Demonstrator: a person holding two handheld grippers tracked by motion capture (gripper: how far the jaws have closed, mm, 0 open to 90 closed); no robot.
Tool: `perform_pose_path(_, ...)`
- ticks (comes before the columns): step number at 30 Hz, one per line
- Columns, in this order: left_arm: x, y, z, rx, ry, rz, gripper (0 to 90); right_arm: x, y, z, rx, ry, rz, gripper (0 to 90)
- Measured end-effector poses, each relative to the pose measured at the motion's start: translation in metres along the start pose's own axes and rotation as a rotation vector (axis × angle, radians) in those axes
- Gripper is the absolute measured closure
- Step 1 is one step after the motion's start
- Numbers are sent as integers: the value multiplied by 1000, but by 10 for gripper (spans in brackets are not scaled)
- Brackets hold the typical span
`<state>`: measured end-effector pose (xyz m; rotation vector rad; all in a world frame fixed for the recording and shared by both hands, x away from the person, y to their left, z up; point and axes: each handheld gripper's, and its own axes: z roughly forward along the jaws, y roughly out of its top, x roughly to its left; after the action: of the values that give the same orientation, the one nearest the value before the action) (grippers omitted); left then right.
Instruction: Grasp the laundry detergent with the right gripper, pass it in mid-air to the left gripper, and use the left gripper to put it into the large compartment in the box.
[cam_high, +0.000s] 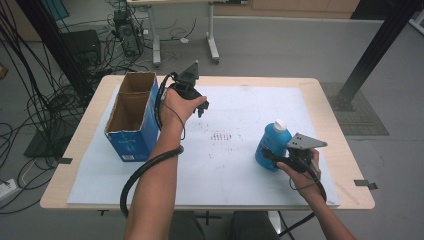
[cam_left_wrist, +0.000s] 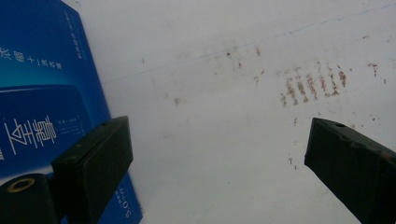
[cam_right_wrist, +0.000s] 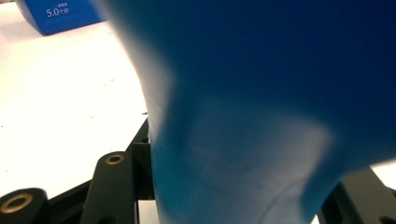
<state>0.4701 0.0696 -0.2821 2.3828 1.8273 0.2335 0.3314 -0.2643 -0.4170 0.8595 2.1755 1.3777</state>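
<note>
My right gripper (cam_high: 272, 156) is clamped on the blue bottle (cam_high: 272, 145) at its waist; smooth plastic, likely heavy, slippery. Left gripper (cam_high: 202, 107) stands apart, empty.

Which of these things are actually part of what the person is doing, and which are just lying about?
In use:
- blue bottle, clamped in the right tool
- open blue box, beside the open, empty left tool

Lying about:
- cables on the floor
- desk legs behind the table
- black post
</note>
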Motion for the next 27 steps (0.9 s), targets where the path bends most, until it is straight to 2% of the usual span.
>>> perform_pose_path(8, 0, -2, 4, 19, -16, 25, 80, -2, 1, 0, 8, 12, 6, 442)
perform_pose_path(11, 0, -2, 1, 19, -24, 43, 80, -3, 3, 1, 16, 19, 8, 443)
perform_pose_path(12, 1, 0, -4, 20, -20, 62, 80, -5, 5, 2, 31, 27, 1, 443)
perform_pose_path(13, 1, 0, -4, 20, -20, 62, 80, -6, 7, 2, 43, 35, -3, 443)
perform_pose_path(15, 2, 1, -13, 21, -19, 98, 80, -7, 10, 3, 60, 50, -4, 444)
perform_pose_path(16, 2, 1, -13, 21, -19, 98, 80, -7, 10, 3, 60, 50, -4, 444)
perform_pose_path(19, 5, 2, -26, 12, -25, 153, 80, -10, 19, 5, 78, 91, 30, 445)
perform_pose_path(20, 5, 2, -26, 12, -25, 153, 80, -10, 19, 5, 78, 91, 30, 445)
perform_pose_path(25, 11, 2, -46, 12, -24, 229, 79, -19, 44, 7, 84, 121, 53, 444)
perform_pose_path(26, 11, 2, -46, 12, -24, 229, 79, -21, 50, 8, 87, 130, 57, 444)
perform_pose_path(27, 13, 3, -52, 19, -28, 259, 79, -23, 54, 8, 89, 135, 57, 444)
